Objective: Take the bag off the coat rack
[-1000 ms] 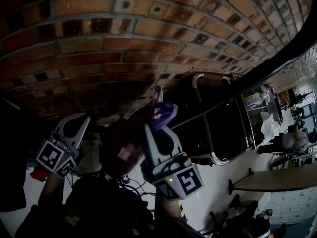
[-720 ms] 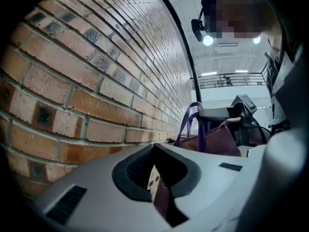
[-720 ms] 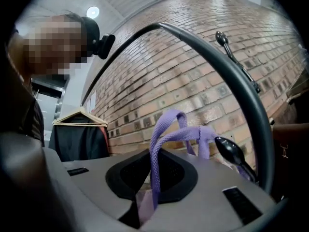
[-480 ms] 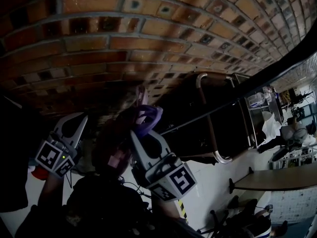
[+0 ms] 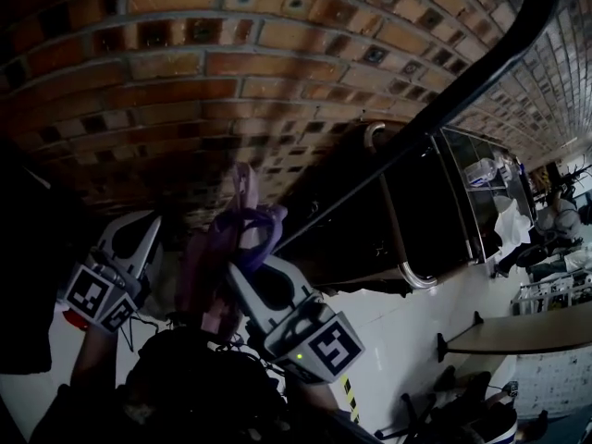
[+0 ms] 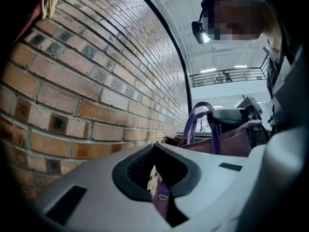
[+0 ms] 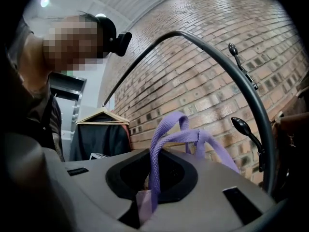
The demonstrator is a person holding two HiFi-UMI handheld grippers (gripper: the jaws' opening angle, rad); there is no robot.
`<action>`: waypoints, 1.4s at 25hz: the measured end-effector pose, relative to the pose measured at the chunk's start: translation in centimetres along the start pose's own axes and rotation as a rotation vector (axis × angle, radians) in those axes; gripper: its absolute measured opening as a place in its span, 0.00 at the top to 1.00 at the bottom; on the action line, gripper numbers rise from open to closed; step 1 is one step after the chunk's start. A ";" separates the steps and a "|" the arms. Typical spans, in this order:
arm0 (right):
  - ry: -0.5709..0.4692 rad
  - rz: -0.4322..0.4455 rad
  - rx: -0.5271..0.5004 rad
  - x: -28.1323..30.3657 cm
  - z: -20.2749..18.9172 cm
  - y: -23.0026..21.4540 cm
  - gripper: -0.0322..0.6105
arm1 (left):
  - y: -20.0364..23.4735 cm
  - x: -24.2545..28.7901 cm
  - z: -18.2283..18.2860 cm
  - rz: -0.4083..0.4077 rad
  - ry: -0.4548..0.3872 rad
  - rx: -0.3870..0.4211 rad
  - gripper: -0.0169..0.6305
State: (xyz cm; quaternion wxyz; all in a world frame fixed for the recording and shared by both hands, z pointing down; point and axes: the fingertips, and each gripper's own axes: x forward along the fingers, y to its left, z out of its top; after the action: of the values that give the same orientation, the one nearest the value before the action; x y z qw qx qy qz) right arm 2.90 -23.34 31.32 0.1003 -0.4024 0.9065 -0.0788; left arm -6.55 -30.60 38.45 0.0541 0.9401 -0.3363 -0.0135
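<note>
Item: purple bag (image 5: 211, 265), hanging between the two grippers in front of the brick wall (image 5: 231, 63).
- Left gripper (image 5: 148, 228): jaws closed on a small purple tab with a metal ring (image 6: 161, 197) at the bag's side.
- Right gripper (image 5: 242, 276): jaws clamped on one lavender handle strap (image 7: 153, 168). The strap loops rise above it.
- Coat rack (image 7: 260, 105): black curved pole just beside the loops. Its nearest hook (image 7: 240, 124) is apart from them.
- Behind: dark garment on a wooden hanger (image 7: 99, 134).
- To the right: chrome-framed black cabinet (image 5: 398, 229) and a table (image 5: 518, 336).
</note>
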 end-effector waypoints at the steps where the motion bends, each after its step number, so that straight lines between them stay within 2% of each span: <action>1: 0.004 0.006 0.003 -0.6 -0.1 0.5 0.84 | -0.5 -0.7 -0.1 0.009 0.002 0.003 0.94; 7: 0.020 -0.008 0.019 -6.1 -0.2 3.4 0.84 | -5.2 -5.2 0.4 0.048 -0.017 0.010 0.94; 13: 0.052 -0.001 -0.018 -12.5 -0.3 6.5 0.84 | -11.3 -9.0 0.5 0.066 -0.050 0.016 0.94; 20: 0.040 -0.056 -0.010 -19.3 0.4 9.1 0.84 | -17.5 -13.0 0.8 0.068 -0.067 0.030 0.94; 28: 0.025 -0.081 -0.021 -24.5 1.2 11.7 0.84 | -22.5 -16.4 1.6 0.067 -0.080 0.053 0.94; 35: 0.018 -0.084 -0.033 -26.3 1.7 13.1 0.84 | -24.6 -17.9 2.0 0.055 -0.093 0.070 0.94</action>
State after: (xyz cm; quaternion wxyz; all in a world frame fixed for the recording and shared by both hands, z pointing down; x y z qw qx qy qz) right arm 11.22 4.85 29.90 0.0822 -0.4410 0.8909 -0.0714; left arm -4.98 -0.51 33.54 0.0058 0.9301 -0.3645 -0.0441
